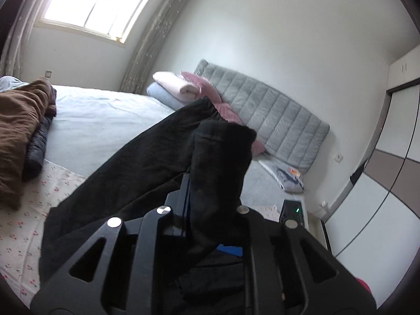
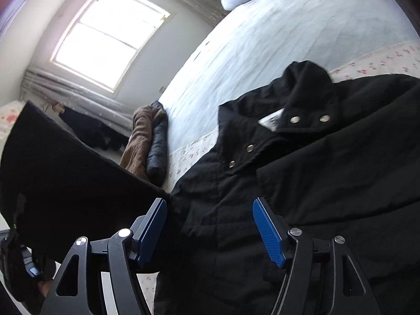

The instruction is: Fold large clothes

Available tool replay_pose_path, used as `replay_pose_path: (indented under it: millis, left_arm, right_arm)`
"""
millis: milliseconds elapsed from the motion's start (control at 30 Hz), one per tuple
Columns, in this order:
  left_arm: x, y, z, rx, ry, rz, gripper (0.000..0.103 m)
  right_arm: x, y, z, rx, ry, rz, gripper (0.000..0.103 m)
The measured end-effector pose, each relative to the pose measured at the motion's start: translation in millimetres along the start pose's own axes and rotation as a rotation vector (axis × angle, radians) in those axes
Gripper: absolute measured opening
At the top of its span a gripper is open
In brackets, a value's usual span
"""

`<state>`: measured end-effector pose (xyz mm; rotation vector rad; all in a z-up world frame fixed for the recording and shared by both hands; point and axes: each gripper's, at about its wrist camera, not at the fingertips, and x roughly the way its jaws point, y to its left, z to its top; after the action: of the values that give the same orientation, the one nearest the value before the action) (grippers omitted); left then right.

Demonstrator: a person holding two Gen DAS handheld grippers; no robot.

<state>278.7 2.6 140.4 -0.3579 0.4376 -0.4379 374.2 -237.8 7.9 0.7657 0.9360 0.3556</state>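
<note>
A large black jacket [image 2: 302, 173] with metal snaps lies on the bed, its collar toward the pale blue sheet. My left gripper [image 1: 210, 197] is shut on the jacket's black sleeve [image 1: 220, 162] and holds it lifted; the cuff drapes over the fingers and hides them. The lifted sleeve shows in the right wrist view [image 2: 65, 173] as a stretched black panel at the left. My right gripper [image 2: 210, 225] is open, its blue pads [image 2: 267, 231] just above the jacket's front, empty.
A brown garment [image 1: 18, 131] and a dark puffer [image 1: 36, 147] lie piled at the bed's far side. Folded pink and blue bedding [image 1: 178, 86] sits by the grey padded headboard [image 1: 275, 115]. A wardrobe [image 1: 388, 183] stands at the right. A window [image 2: 107, 36] is beyond the bed.
</note>
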Motion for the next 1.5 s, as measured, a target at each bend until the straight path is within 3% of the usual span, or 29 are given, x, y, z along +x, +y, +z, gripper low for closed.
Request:
replay_pose_path:
  millis: [33,100,167,233,300,367,467,633,700,733,833,933,1033,1067,1167,1200,1267,1400,1500]
  left_arm:
    - [14.4,-5.7,-8.8,0.018,0.073,-0.020,0.038]
    - [42.2,-17.4,-36.1,0.065,0.283,-0.079,0.051]
    - [39.7,-24.2,-57.3,0.138,0.349,-0.096,0.052]
    - [22.3,-20.6,-64.6,0.189,0.337,-0.098,0.065]
    - [4.0,2.8,-58.9,0.159,0.322,-0.112,0.071]
    - [-4.0,25.6,-47.3,0.100,0.323,-0.096,0.071]
    - [-8.8,72.4,-31.5,0.028,0.303,0.017,0.071]
    - [0.1,144.4,-47.4,-0.036,0.320,0.145,0.068]
    - [10.0,161.4,-64.7,-0.046,0.353,0.154,0.059]
    - [17.5,164.9,-72.1,-0.043,0.368,0.154,0.054]
    - [29.4,176.1,-93.1,-0.033,0.383,0.156,0.052]
    - [38.6,182.3,-115.1,-0.070,0.400,0.142,0.051]
    - [42.0,161.5,-121.3,0.034,0.413,0.209,0.051]
    - [40.9,154.8,-118.2,0.052,0.420,0.215,0.051]
    - [32.9,141.8,-107.2,0.061,0.382,0.200,0.058]
    - [31.2,137.6,-104.2,0.070,0.365,0.197,0.065]
    - [35.6,132.9,-104.3,0.091,0.354,0.225,0.075]
    - [57.8,134.9,-121.4,0.100,0.418,0.274,0.076]
    - [59.7,131.2,-134.6,0.180,0.400,0.300,0.078]
  right_arm:
    - [-10.8,-14.4,3.7,0.034,-0.019,0.003,0.071]
    - [-29.3,-41.8,9.1,0.094,-0.051,-0.012,0.072]
    - [-41.5,-63.9,11.0,0.138,-0.071,-0.032,0.073]
    - [-51.6,-82.0,10.9,0.171,-0.079,-0.030,0.073]
    - [-54.3,-92.1,8.4,0.185,-0.075,-0.002,0.073]
    - [-51.5,-97.2,7.0,0.194,-0.062,0.026,0.073]
    - [-34.6,-98.5,-0.7,0.184,-0.015,0.030,0.073]
    - [11.8,-90.7,-20.9,0.113,0.066,-0.076,0.071]
    - [25.8,-80.9,-26.6,0.049,0.084,-0.148,0.048]
    - [29.2,-70.7,-27.1,-0.010,0.080,-0.201,0.023]
    - [16.0,-44.5,-26.6,-0.160,-0.045,-0.200,0.012]
    - [13.8,-43.9,-22.2,-0.228,-0.112,-0.331,0.012]
    - [22.6,-54.5,-22.9,-0.247,-0.083,-0.479,0.013]
    - [20.1,-53.5,-24.3,-0.256,-0.096,-0.500,0.021]
    - [2.3,-37.8,-36.6,-0.315,-0.157,-0.522,0.032]
    - [-1.7,-31.6,-41.7,-0.345,-0.168,-0.523,0.036]
    - [-5.9,-16.1,-53.4,-0.423,-0.185,-0.532,0.053]
    - [16.9,-4.0,-70.5,-0.496,-0.125,-0.517,0.058]
    - [30.4,-15.5,-78.1,-0.516,-0.079,-0.561,0.058]
